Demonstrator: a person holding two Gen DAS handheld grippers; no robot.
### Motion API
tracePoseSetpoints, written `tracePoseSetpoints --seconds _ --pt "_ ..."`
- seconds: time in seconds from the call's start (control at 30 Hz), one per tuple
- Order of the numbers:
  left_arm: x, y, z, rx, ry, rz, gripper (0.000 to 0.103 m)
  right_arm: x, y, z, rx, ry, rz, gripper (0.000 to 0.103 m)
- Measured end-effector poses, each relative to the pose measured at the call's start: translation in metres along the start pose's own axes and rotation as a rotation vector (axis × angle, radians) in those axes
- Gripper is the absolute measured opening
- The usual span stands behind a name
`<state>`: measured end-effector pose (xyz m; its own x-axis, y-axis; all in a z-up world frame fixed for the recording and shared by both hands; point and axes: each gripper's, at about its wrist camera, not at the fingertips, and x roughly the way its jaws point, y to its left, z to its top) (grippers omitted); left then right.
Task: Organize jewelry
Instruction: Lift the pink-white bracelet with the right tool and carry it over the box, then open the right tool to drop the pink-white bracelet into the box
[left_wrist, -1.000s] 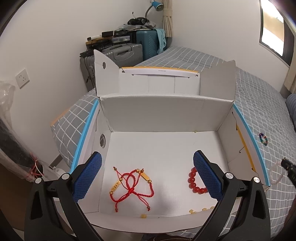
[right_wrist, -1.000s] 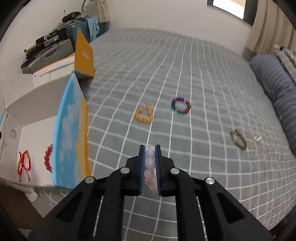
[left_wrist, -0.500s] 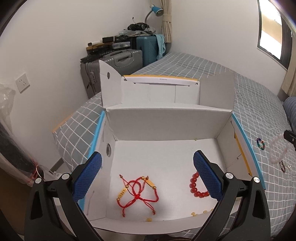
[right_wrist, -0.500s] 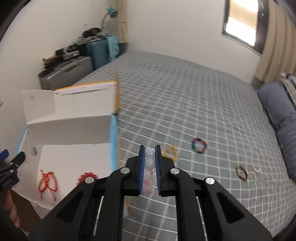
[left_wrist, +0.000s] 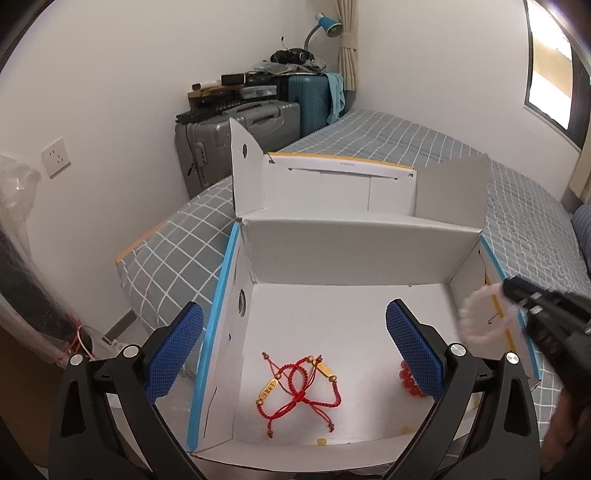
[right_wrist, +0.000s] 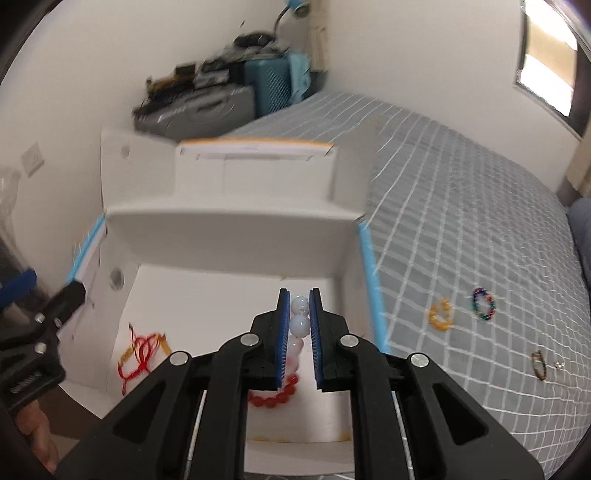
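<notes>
An open white cardboard box (left_wrist: 354, 243) sits at the bed's corner. Inside lie red cord bracelets with gold tags (left_wrist: 299, 384) and a red bead bracelet (left_wrist: 408, 380). My left gripper (left_wrist: 295, 343) is open and empty, above the box's near side. My right gripper (right_wrist: 299, 317) is shut on a pale pink-white bead bracelet (right_wrist: 300, 325) and holds it over the box's right part; it shows blurred in the left wrist view (left_wrist: 480, 317). The box (right_wrist: 236, 229), red cords (right_wrist: 142, 349) and red beads (right_wrist: 273, 397) also show in the right wrist view.
On the grey checked bed (right_wrist: 480, 221) lie an orange bracelet (right_wrist: 440, 315), a multicoloured bead bracelet (right_wrist: 483, 303), a brown bracelet (right_wrist: 539, 365) and small earrings (right_wrist: 560, 365). Suitcases (left_wrist: 236, 133) stand against the wall beyond the box. Small yellow beads (left_wrist: 320, 441) lie on the box floor.
My right gripper has swung left with the pale bracelet, from above the bed to over the box. My left gripper has pulled back and shifted slightly, still open.
</notes>
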<state>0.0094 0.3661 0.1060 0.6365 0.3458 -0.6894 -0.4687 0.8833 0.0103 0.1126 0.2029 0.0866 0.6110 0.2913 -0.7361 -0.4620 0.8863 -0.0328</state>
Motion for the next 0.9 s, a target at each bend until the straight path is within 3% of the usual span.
tracePoseSetpoints --seconds 0.43,0.73,0.77,0.83,0.9 --pt "0.023 0.003 -0.014 0.012 0.048 0.01 0.097 0.055 0.024 -0.026 -0.035 0.161 0.011 0.01" --pt "0.027 0.004 -0.02 0.012 0.062 0.022 0.097 0.057 0.021 -0.027 -0.033 0.176 0.005 0.012" --pt "0.026 0.005 -0.02 0.012 0.062 0.023 0.097 0.056 0.02 -0.027 -0.03 0.174 0.006 0.014" --pt "0.026 0.006 -0.019 0.01 0.062 0.026 0.097 0.054 0.02 -0.026 -0.026 0.167 0.009 0.039" --pt "0.024 0.006 -0.019 0.009 0.062 0.027 0.097 0.048 0.018 -0.025 -0.01 0.141 0.019 0.056"
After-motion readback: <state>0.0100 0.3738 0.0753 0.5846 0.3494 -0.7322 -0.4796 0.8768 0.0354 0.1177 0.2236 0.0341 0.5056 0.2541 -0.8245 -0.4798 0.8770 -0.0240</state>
